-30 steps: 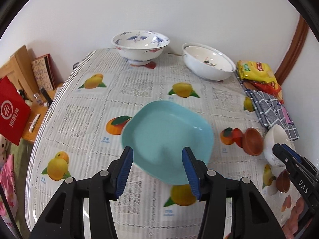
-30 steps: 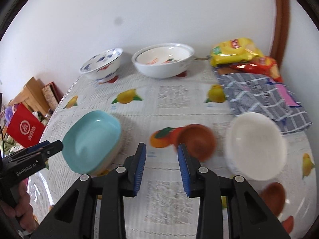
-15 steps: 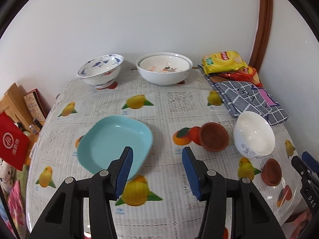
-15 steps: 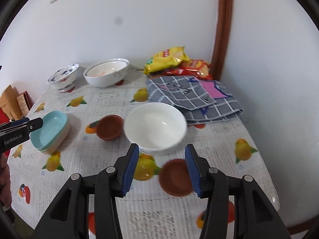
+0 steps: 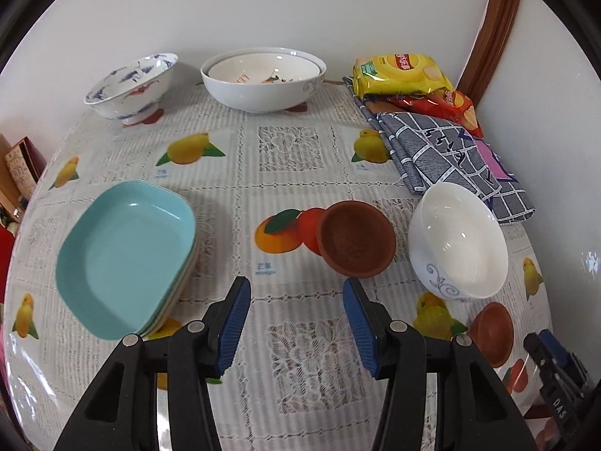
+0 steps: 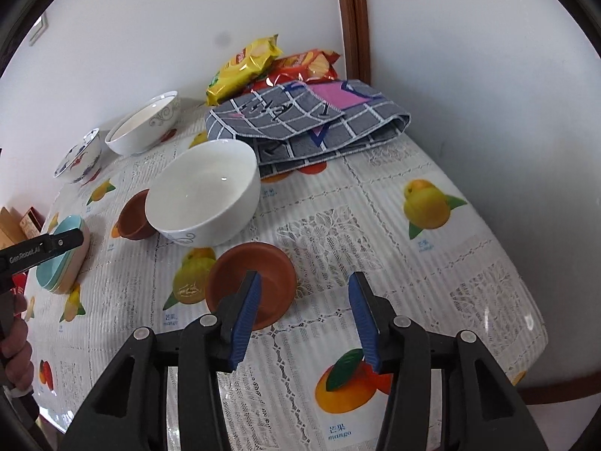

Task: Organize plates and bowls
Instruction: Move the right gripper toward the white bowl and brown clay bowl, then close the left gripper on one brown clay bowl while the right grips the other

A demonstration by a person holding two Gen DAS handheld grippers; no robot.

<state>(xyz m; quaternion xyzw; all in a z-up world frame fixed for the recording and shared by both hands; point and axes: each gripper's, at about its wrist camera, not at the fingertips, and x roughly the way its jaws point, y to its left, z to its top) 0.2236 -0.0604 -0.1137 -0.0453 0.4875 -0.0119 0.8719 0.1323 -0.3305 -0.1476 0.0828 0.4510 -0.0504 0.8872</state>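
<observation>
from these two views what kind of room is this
Most likely a home dining corner. A table with a fruit-print lace-pattern cover sits against plain white walls, holding everyday bowls such as the white bowl, snack bags and a folded checked cloth.

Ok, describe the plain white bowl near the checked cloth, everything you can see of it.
The white bowl is round, deep and glossy, apparently ceramic, with a grey-blue scroll motif low on its outer wall. It is empty and stands upright on the fruit-print tablecloth. The folded checked cloth lies just behind it; whether they touch is unclear. One brown bowl stands close on its left, another in front of it. Neither pair of tongs touches it.
</observation>
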